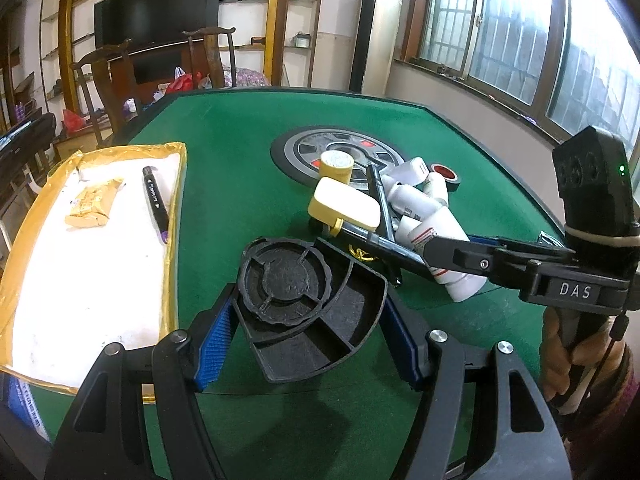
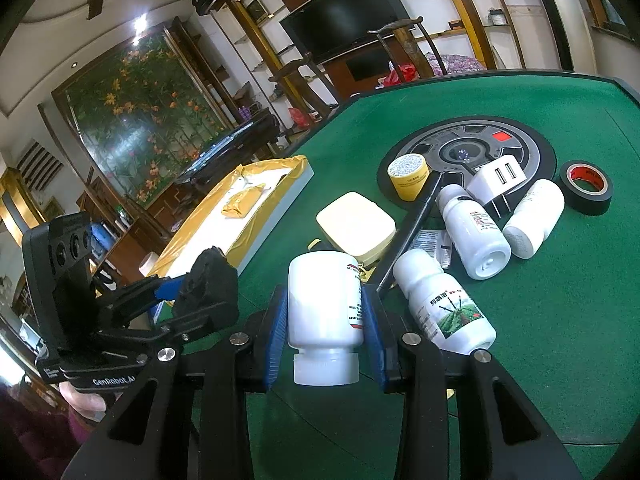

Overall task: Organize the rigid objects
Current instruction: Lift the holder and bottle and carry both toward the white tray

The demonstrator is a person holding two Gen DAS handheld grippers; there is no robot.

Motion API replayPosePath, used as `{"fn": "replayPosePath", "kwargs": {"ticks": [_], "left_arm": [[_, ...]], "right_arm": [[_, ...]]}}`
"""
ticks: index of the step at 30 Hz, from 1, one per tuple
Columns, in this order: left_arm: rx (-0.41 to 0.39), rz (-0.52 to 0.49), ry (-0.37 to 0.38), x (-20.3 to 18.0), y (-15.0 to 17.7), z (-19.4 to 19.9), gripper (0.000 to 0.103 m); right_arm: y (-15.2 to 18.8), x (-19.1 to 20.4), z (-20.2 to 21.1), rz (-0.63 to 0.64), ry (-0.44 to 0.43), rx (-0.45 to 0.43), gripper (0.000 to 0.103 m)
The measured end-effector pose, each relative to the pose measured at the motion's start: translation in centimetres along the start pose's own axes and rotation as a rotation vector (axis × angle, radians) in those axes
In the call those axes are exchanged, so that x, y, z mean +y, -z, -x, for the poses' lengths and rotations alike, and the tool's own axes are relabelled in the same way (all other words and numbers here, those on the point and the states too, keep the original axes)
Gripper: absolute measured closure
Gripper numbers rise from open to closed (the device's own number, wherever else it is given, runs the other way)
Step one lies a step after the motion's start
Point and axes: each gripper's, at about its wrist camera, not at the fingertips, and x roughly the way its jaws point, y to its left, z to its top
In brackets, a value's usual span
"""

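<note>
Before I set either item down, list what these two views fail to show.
- Left wrist view: the white bottle in the right gripper is half hidden by its fingers.
- Right wrist view: that bottle's label curves out of sight behind the finger pad; the text is too small to read.
- Right wrist view: the black tray in the left gripper is a dark lump; its compartments are unreadable.
- Marker print is too small.

Television (image 1: 156,8) on wall; wooden chairs (image 1: 104,80); possibly piano (image 2: 236,142).

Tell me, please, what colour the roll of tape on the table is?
The roll of tape is black, with a red inner core; the right wrist view shows it best.
</note>
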Motion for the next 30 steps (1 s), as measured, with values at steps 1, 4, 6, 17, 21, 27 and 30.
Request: {"fn": "replayPosePath", "kwargs": {"ticks": [1, 4, 6, 17, 21, 27, 30], "left_arm": [[-0.003, 0.003, -0.002, 0.1, -0.1, 0.1, 0.036], [-0.009, 0.017, 0.0, 0.6, -0.2, 0.3, 0.036], [-0.015, 0.025, -0.005, 0.8, -0.3, 0.3, 0.036], [-0.043, 0.072, -0.023, 3.3, -0.5, 1.6, 0.036], [-0.057, 0.1, -0.032, 4.8, -0.5, 2.1, 0.036], [-0.082, 0.151, -0.062, 7.7, -0.3, 3.2, 0.036], [-0.096, 0.179, -0.095, 9.6, -0.2, 4.0, 0.036]], "right_arm": [[0.0, 0.0, 0.0, 0.001, -0.001, 0.001, 0.071], [-0.1, -0.1, 0.0, -0.001, -0.001, 0.0, 0.071], [-0.1, -0.1, 0.0, -0.001, -0.002, 0.001, 0.071], [-0.2, 0.1, -0.1, -0.016, -0.017, 0.001, 0.071], [0.1, 0.5, -0.4, -0.062, -0.059, 0.01, 0.071], [0.0, 3.1, -1.4, -0.059, -0.093, 0.034, 0.071], [-0.7, 4.3, -2.4, -0.061, -0.12, 0.056, 0.071]]}}
